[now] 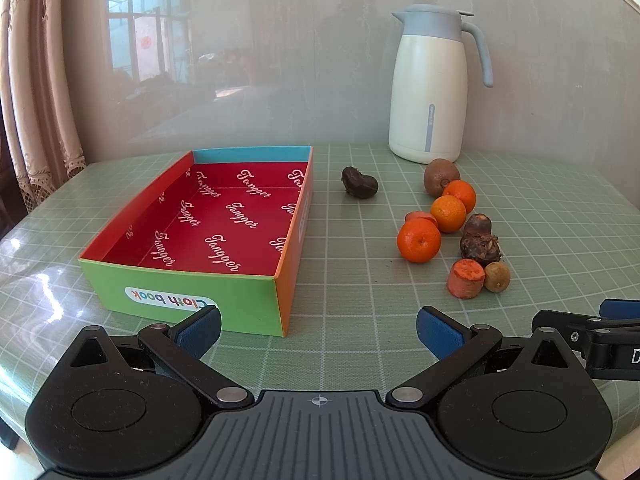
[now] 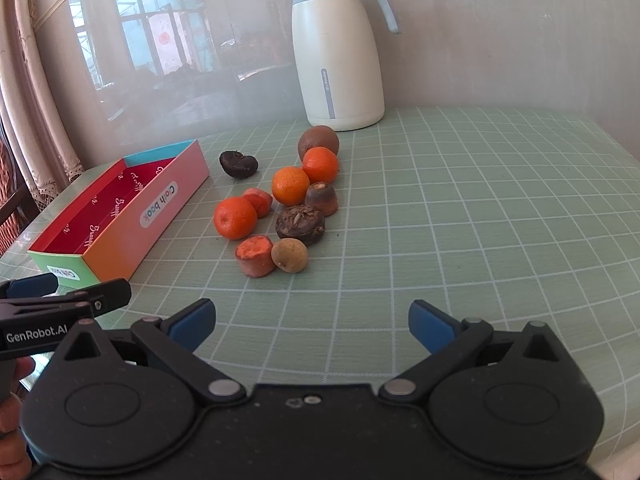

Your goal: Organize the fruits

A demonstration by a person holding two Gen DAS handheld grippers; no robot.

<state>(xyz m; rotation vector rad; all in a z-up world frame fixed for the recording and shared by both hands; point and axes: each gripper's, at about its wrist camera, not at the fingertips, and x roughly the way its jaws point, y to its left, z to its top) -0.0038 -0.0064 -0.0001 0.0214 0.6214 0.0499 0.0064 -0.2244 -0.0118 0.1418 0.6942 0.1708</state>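
Observation:
A colourful shallow box (image 1: pixel 192 292) with a red inside (image 2: pixel 120 216) stands empty on the left of the table. To its right lies a cluster of produce: three oranges (image 1: pixel 418 240) (image 2: pixel 235 217), a kiwi (image 1: pixel 440 176) (image 2: pixel 318 142), cut carrot pieces (image 1: pixel 465 279) (image 2: pixel 254 256), dark brown lumps (image 1: pixel 480 246) (image 2: pixel 300 222) and a small tan fruit (image 1: pixel 497 277) (image 2: pixel 289 255). One dark lump (image 1: pixel 359 182) (image 2: pixel 238 164) sits apart, nearer the box. My left gripper (image 1: pixel 319 330) hangs open by the box's near corner. My right gripper (image 2: pixel 311 322) is open, short of the cluster, holding nothing.
A cream thermos jug (image 1: pixel 430 92) (image 2: pixel 338 56) with a blue-grey lid stands at the back against the wall. A green grid mat (image 2: pixel 460 220) covers the table. A curtain (image 1: pixel 28 100) hangs at the far left. A hand (image 2: pixel 12 436) shows at the lower left.

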